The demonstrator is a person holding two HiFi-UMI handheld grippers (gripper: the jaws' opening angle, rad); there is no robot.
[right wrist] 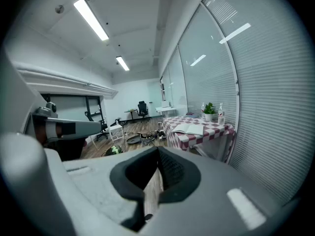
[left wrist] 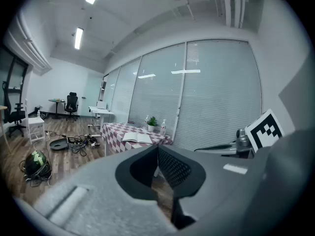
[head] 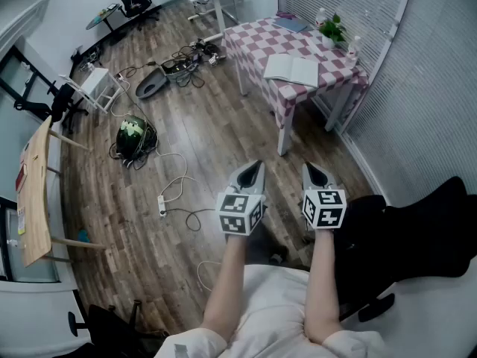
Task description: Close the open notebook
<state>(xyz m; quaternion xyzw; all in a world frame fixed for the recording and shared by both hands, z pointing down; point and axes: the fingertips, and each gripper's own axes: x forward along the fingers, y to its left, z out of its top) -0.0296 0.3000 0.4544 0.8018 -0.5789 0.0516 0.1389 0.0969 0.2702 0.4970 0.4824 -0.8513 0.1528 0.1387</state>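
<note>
Notebook (head: 292, 69) lies open (well away); left gripper (head: 252, 174), right gripper (head: 317, 174) jaws closed, empty.

No readable text, brand or number anywhere. The cube (head: 241, 213) on the left gripper (head: 256, 166) and the one on the right gripper (head: 308, 167) carry only black-and-white square codes, no letters. Notebook (head: 291, 70), far ahead of the right gripper: pages too small to read. Red label (head: 20, 176) on the board (head: 36, 207), far left of the left gripper: illegible.
</note>
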